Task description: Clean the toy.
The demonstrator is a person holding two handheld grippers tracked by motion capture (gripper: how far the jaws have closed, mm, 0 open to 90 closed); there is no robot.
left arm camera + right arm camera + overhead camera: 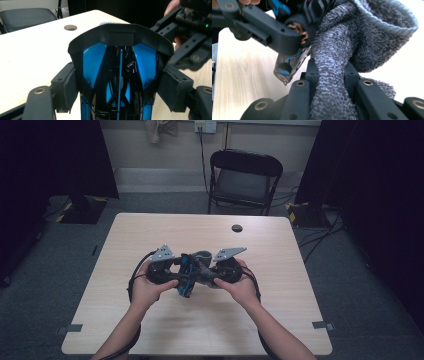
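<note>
A black and blue plastic frame [186, 276] is held above the middle of the table. My left gripper [176, 276] is shut on it. In the left gripper view its pads [68, 87] press on both sides of the frame [120, 62]. A grey terry sock [202, 255] hangs from my right gripper [209, 276], just right of the frame. In the right gripper view the jaws [330, 75] are shut on a bunched fold of the sock [337, 57], whose open cuff points up and right. The left gripper [269, 35] and the frame [289, 65] sit close beside it.
The light wooden table [150, 230] has a round cable hole [237, 228] near its far edge. A black folding chair [245, 175] stands behind the table. Dark stands and cables lie on the floor at both sides.
</note>
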